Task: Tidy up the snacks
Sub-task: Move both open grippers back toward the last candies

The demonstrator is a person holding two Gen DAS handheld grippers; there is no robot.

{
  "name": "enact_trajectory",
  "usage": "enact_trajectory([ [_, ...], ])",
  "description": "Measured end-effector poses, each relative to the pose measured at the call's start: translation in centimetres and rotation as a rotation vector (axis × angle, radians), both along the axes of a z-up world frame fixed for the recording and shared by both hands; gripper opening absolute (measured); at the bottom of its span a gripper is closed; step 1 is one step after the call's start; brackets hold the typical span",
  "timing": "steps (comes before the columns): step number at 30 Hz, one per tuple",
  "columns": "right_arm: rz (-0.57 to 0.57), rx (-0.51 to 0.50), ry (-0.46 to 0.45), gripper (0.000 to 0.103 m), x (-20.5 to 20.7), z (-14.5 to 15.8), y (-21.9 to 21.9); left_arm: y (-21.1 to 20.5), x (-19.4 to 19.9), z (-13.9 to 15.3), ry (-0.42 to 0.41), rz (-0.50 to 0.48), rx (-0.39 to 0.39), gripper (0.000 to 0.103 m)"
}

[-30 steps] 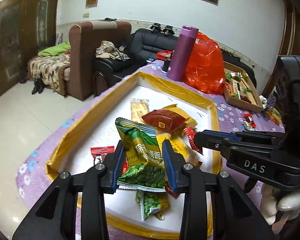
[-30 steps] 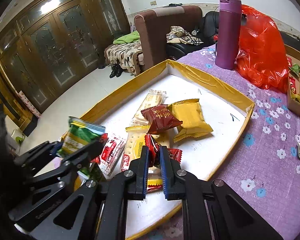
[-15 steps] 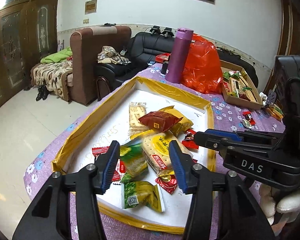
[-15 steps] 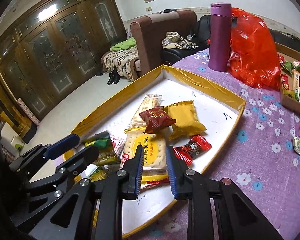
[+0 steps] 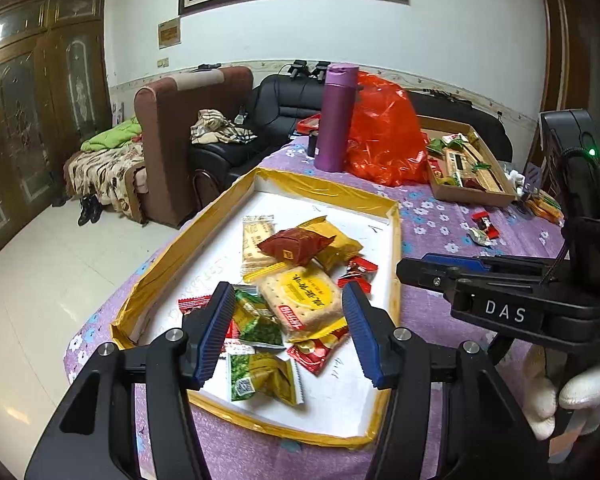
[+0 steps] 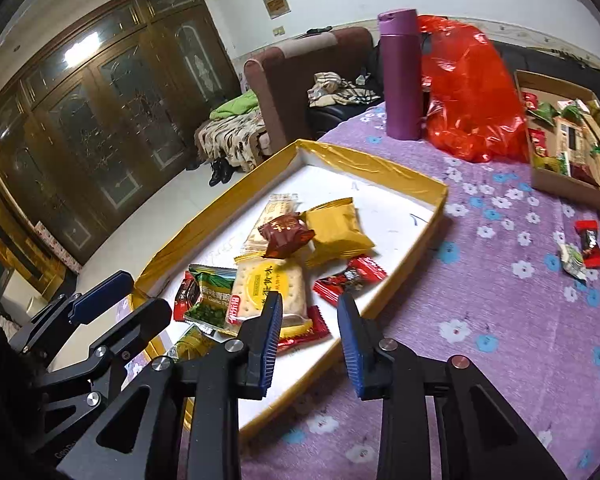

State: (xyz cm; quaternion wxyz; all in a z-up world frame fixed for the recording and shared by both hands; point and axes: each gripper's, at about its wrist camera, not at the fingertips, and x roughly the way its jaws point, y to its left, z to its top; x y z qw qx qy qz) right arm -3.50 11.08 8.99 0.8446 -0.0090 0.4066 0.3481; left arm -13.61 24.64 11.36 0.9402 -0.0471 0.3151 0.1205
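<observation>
A white tray with a yellow taped rim holds several snack packets. Among them are a green pea packet, a cracker packet, a brown packet, a yellow packet and a red candy. My left gripper is open and empty above the tray's near end. My right gripper is open and empty over the tray's near right rim. It also shows at the right of the left wrist view.
A purple flask and a red plastic bag stand behind the tray. A cardboard box of snacks sits at the right. Loose candies lie on the purple flowered cloth.
Both grippers opened and pulled back and up. The green pea packet left my left gripper and the red candy left my right gripper; both now lie in the tray.
</observation>
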Motion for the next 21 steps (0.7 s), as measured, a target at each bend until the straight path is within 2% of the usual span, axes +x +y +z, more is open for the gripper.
enact_trajectory([
  [6, -0.034, 0.02, 0.005, 0.032, -0.1, 0.1, -2.6, -1.9, -0.3, 0.4, 0.007, -0.022, 0.033, 0.055],
  [11, -0.077, 0.029, 0.001, 0.036, -0.1, 0.0, -5.5, -3.9, -0.4, 0.8, 0.014, -0.061, 0.054, 0.061],
  [21, -0.239, 0.01, 0.02, 0.037, 2.0, -1.2, -14.2, -8.5, 1.0, 0.1, 0.066, -0.26, -0.091, 0.062],
])
